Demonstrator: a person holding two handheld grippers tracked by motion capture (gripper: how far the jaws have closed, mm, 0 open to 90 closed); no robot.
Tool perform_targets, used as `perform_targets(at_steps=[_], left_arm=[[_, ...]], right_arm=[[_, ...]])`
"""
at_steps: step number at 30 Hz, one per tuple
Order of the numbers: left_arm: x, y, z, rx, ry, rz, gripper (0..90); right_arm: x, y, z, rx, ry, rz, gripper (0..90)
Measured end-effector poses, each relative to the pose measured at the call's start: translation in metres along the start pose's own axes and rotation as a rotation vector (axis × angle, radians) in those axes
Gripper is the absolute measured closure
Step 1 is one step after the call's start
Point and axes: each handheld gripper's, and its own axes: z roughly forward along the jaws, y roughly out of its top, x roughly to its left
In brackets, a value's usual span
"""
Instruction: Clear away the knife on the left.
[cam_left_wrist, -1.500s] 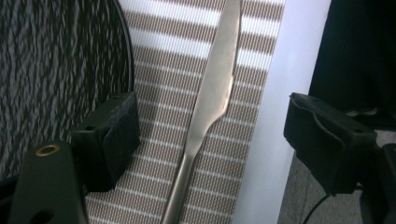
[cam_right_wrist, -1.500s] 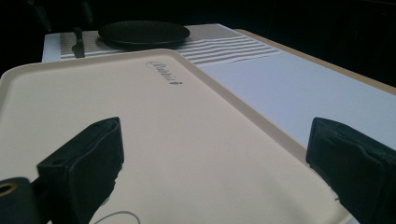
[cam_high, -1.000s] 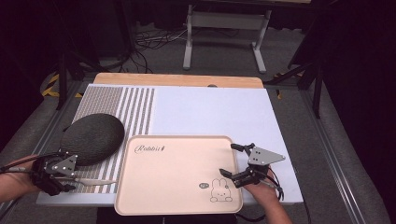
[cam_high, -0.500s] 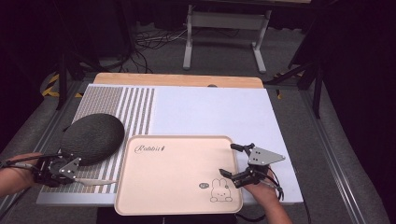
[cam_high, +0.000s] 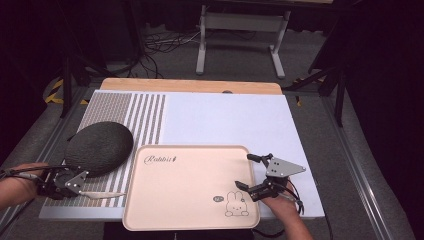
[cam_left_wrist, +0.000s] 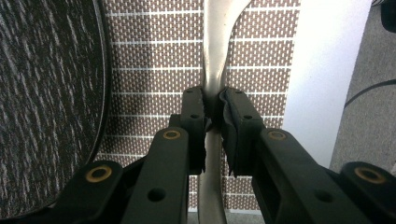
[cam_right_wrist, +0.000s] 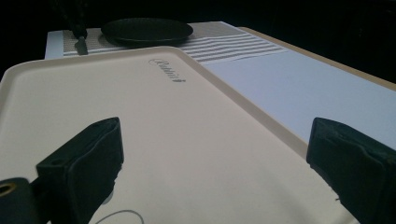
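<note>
Table (cam_high: 225, 120) with a white mat, striped at its left; on it, near the person's edge, a beige tray (cam_high: 190, 185) bearing a rabbit print, and left of the tray a dark round plate (cam_high: 99, 147). Just in front of the plate, on the striped cloth, a slim metal utensil (cam_high: 100, 194), probably a knife, lies flat with its tip pointing toward the tray. The left gripper (cam_left_wrist: 213, 105) has its fingers (cam_left_wrist: 194, 116) clamped on the utensil's narrow neck, one finger on each side, handle end beneath the gripper body and the rest running on ahead. The right gripper (cam_high: 252, 172) hovers over the tray's right portion, fingers (cam_right_wrist: 88, 158) wide apart and holding nothing, tray surface between them. Risk, as a judgement: the grasp sits on a thin, smooth section, so the utensil could pivot or slip between the fingers when lifted, or its tip could catch the tray's rim on the way across.
</note>
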Motion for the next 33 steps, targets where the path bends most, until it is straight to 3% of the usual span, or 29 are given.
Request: perform_targets(at_steps=[12, 18, 22, 24, 26, 30, 33], left_arm=[[0.000, 0.000, -0.001, -0.005, 0.002, -0.022, 80.2], [0.000, 0.000, -0.010, -0.057, 0.001, -0.049, 80.3], [0.001, 0.002, -0.020, -0.081, 0.017, -0.094, 80.3], [0.003, 0.003, -0.025, -0.102, 0.012, -0.120, 80.3], [0.004, 0.006, -0.032, -0.137, -0.002, -0.175, 80.2], [0.005, 0.011, -0.039, -0.169, -0.013, -0.215, 80.3], [0.006, 0.018, -0.048, -0.208, -0.024, -0.293, 80.3]], right_arm=[[0.000, 0.000, 0.000, -0.004, 0.000, 0.003, 4.5], [-0.001, 0.000, -0.001, -0.007, -0.002, 0.004, 4.5], [-0.001, 0.000, -0.001, -0.010, -0.001, 0.005, 4.5], [-0.001, 0.000, -0.001, -0.012, -0.001, 0.005, 4.4], [-0.001, 0.001, -0.002, -0.015, -0.003, 0.005, 4.4], [-0.002, 0.001, -0.003, -0.016, -0.005, 0.007, 4.4], [-0.002, 0.001, -0.003, -0.019, -0.006, 0.006, 4.4]])
